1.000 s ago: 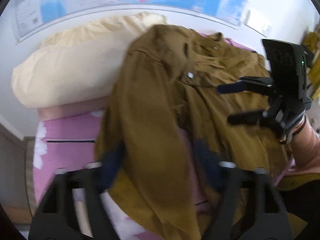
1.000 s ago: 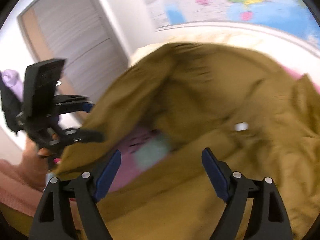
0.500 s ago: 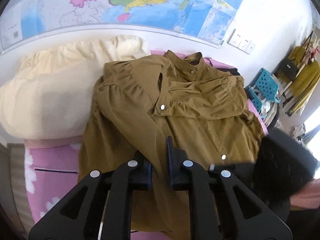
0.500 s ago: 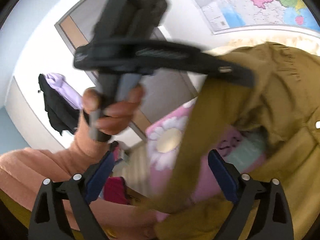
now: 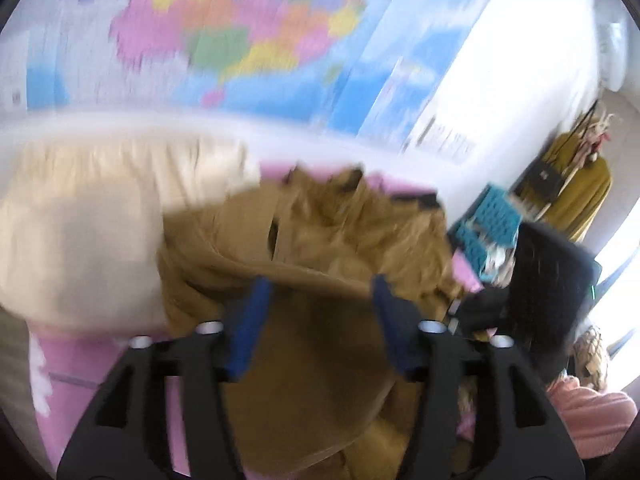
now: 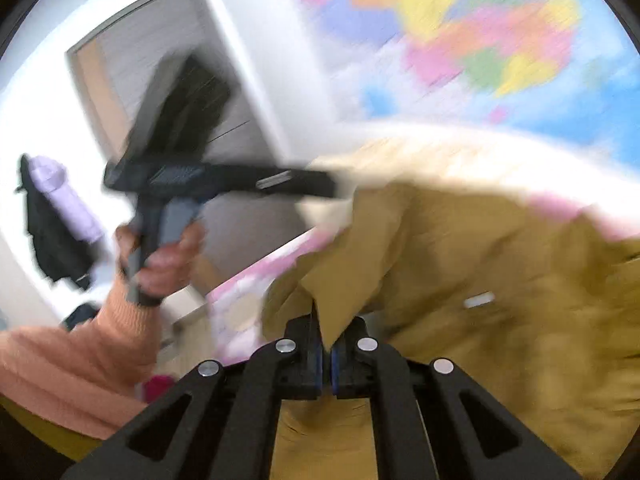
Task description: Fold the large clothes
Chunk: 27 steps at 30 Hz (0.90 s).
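Observation:
A mustard-brown button shirt (image 5: 320, 248) lies bunched on the pink bed. In the blurred left wrist view my left gripper (image 5: 320, 312) is opening its jaws; a fold of the shirt runs across between the blue pads (image 5: 252, 320), and they do not press on it. My right gripper (image 6: 325, 344) is shut on an edge of the shirt (image 6: 460, 264) and holds it lifted. The right wrist view shows the left gripper (image 6: 320, 184) from the side, raised over the bed in a hand with an orange sleeve. The right gripper's black body (image 5: 548, 280) is at the shirt's right edge.
A cream pillow (image 5: 100, 240) lies at the bed's head, on a pink flowered sheet (image 5: 60, 360). A coloured map (image 5: 240, 40) covers the wall. A blue basket (image 5: 492, 220) and hanging yellow clothes (image 5: 580, 200) stand at the right. A door (image 6: 132, 92) and hung garments (image 6: 56, 208) are at the left.
The left gripper was shut on the shirt half a second ago and its jaws now stand apart. The right gripper has gone from open to shut on the shirt's edge. Both have risen.

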Each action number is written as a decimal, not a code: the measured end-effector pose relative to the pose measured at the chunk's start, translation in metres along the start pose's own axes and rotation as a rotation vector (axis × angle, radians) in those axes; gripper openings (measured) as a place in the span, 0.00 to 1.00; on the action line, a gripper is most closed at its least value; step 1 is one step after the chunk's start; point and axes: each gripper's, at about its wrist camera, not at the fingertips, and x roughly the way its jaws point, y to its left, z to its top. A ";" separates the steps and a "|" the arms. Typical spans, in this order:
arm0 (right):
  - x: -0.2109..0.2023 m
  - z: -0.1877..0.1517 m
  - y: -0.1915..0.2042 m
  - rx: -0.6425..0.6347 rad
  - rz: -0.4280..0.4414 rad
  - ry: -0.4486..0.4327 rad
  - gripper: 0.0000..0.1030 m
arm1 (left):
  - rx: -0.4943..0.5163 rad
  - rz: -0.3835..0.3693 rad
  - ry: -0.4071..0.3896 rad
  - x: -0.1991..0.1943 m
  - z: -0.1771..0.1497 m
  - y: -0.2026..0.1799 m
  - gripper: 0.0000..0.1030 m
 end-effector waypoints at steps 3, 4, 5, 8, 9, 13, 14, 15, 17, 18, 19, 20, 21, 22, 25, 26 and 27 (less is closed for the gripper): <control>-0.066 0.023 -0.043 0.037 -0.133 -0.053 0.03 | 0.018 -0.045 -0.101 -0.017 0.014 -0.012 0.76; -0.077 0.026 -0.051 0.040 -0.165 -0.055 0.03 | 0.023 -0.048 -0.121 -0.018 0.016 -0.015 0.80; -0.096 0.032 -0.064 0.044 -0.224 -0.062 0.03 | 0.034 -0.047 -0.128 -0.016 0.018 -0.018 0.81; -0.125 0.029 -0.089 0.066 -0.341 -0.039 0.03 | 0.046 -0.041 -0.099 0.006 0.016 -0.023 0.81; -0.129 0.028 -0.096 0.081 -0.364 -0.029 0.03 | 0.044 -0.037 -0.084 0.013 0.013 -0.022 0.81; -0.137 -0.009 -0.148 0.193 -0.434 0.034 0.03 | 0.057 -0.008 0.017 0.072 0.001 -0.023 0.81; -0.133 -0.020 -0.165 0.236 -0.429 0.055 0.03 | 0.058 -0.011 0.039 0.084 -0.001 -0.022 0.81; -0.124 -0.029 -0.176 0.269 -0.441 0.073 0.03 | 0.060 -0.009 0.076 0.103 -0.004 -0.023 0.81; -0.103 -0.049 -0.199 0.317 -0.451 0.117 0.03 | 0.063 0.004 0.133 0.133 -0.008 -0.023 0.80; -0.091 -0.053 -0.205 0.342 -0.443 0.128 0.04 | 0.070 0.029 0.159 0.149 -0.011 -0.023 0.80; -0.085 -0.065 -0.215 0.362 -0.445 0.148 0.04 | 0.079 0.057 0.183 0.164 -0.013 -0.022 0.80; -0.076 -0.074 -0.225 0.381 -0.451 0.161 0.06 | 0.086 0.082 0.197 0.174 -0.014 -0.021 0.78; -0.070 -0.077 -0.227 0.392 -0.452 0.165 0.12 | 0.092 0.112 0.210 0.185 -0.015 -0.019 0.78; -0.062 -0.080 -0.229 0.398 -0.453 0.172 0.18 | 0.088 0.128 0.221 0.194 -0.015 -0.016 0.78; -0.071 -0.088 -0.237 0.452 -0.386 0.121 0.47 | 0.049 0.135 0.233 0.208 -0.014 -0.003 0.77; -0.080 -0.093 -0.234 0.458 -0.382 0.086 0.82 | 0.047 0.141 0.232 0.210 -0.014 -0.002 0.77; -0.088 -0.096 -0.228 0.441 -0.417 0.053 0.93 | 0.045 0.153 0.232 0.212 -0.014 0.000 0.77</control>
